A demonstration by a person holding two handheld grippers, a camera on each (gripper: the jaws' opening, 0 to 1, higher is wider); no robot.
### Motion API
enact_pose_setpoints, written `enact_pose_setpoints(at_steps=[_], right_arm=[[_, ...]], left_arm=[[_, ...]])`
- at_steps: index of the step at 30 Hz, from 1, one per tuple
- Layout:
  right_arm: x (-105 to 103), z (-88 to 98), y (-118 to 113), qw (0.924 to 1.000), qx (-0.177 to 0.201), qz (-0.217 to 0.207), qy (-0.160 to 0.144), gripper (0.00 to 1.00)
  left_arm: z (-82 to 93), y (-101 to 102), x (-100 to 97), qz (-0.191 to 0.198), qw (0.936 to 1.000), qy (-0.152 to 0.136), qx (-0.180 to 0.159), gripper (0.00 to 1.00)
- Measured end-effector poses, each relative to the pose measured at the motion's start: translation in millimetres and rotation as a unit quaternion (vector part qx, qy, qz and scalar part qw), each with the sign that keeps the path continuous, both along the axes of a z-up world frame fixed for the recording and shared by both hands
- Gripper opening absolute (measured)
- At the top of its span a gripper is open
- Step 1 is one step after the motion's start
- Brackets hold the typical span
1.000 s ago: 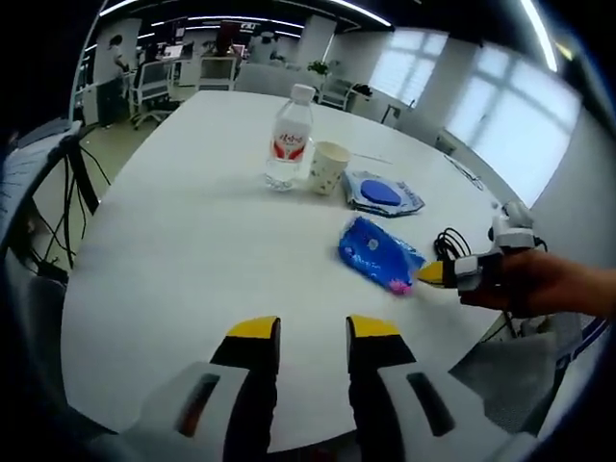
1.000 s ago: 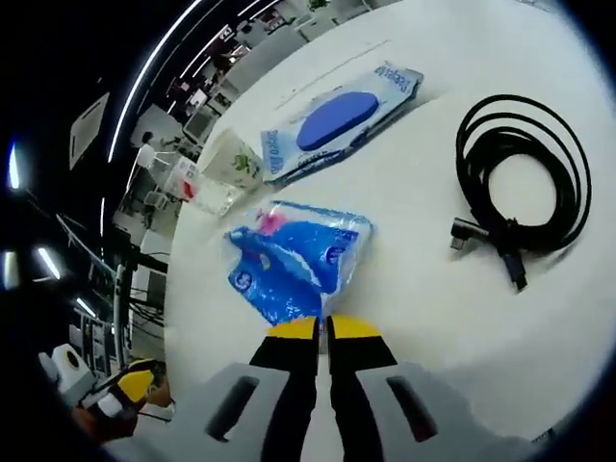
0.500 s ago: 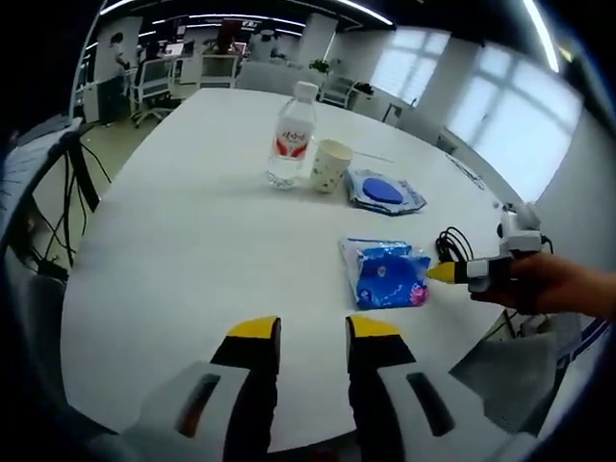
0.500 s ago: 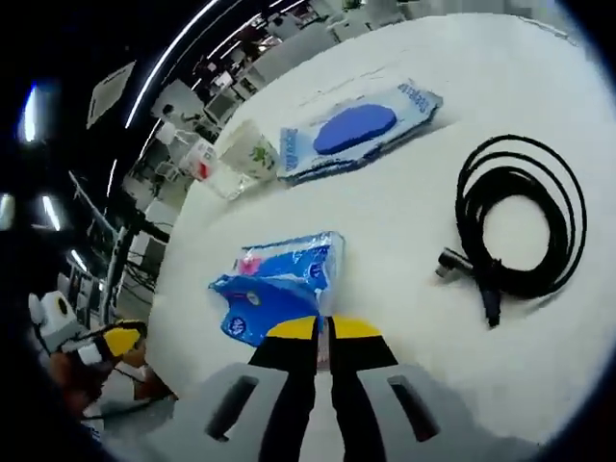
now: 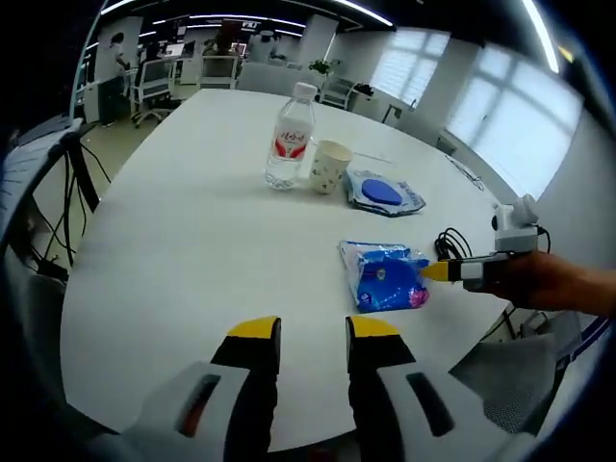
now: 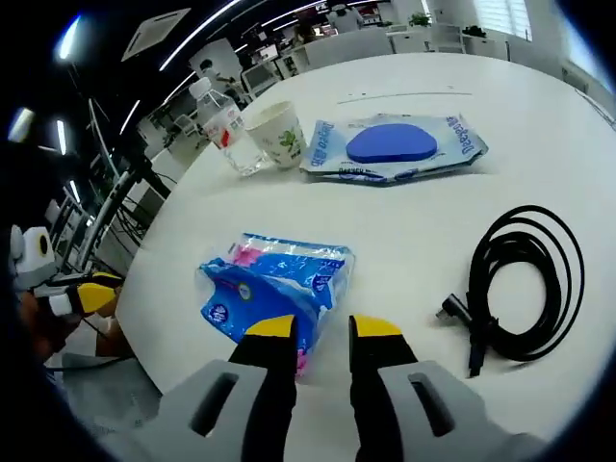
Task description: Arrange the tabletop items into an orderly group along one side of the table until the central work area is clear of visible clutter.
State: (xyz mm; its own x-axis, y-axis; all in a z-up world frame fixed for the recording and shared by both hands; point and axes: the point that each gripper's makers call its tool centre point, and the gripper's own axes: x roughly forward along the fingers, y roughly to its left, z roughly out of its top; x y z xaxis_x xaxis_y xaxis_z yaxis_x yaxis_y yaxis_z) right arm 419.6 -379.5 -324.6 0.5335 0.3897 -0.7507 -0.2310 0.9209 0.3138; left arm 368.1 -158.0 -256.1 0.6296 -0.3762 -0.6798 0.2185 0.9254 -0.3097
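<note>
Right hand-held gripper (image 6: 320, 329) jaws parted, empty, just short of blue tissue pack (image 6: 274, 285) on white bench (image 6: 404, 221), left hand-held gripper (image 5: 312, 332) parted, empty, well back, one bottle (image 6: 223, 125), one paper cup (image 6: 278, 133), one wipes packet (image 6: 395, 150), one coiled black cable (image 6: 520, 279).

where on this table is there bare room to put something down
The widest bare stretch of the table runs from the left hand-held gripper up to the water bottle. It is crowded on the other side: paper cup, wipes pack, blue tissue pack and coiled black cable lie near together.
</note>
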Motion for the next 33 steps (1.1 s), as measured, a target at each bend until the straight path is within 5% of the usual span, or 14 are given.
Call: enact_pose_setpoints(at_steps=[15,24,33], right_arm=[[4,20.0,-12,0.9989,0.038,-0.022,-0.015,0.00],[13,43.1,-57,0.9972,0.020,-0.046,-0.055,0.00],[20,59.8,-129,0.9909,0.019,-0.110,-0.075,0.00]], left_arm=[[1.4,2,-3.1,0.009,1.0000,0.003,-0.004,0.25],[4.3,-7,0.6,-0.016,0.9998,0.001,0.007,0.28],[6.8,-23,6.4,-0.037,0.9992,0.000,0.014,0.31]])
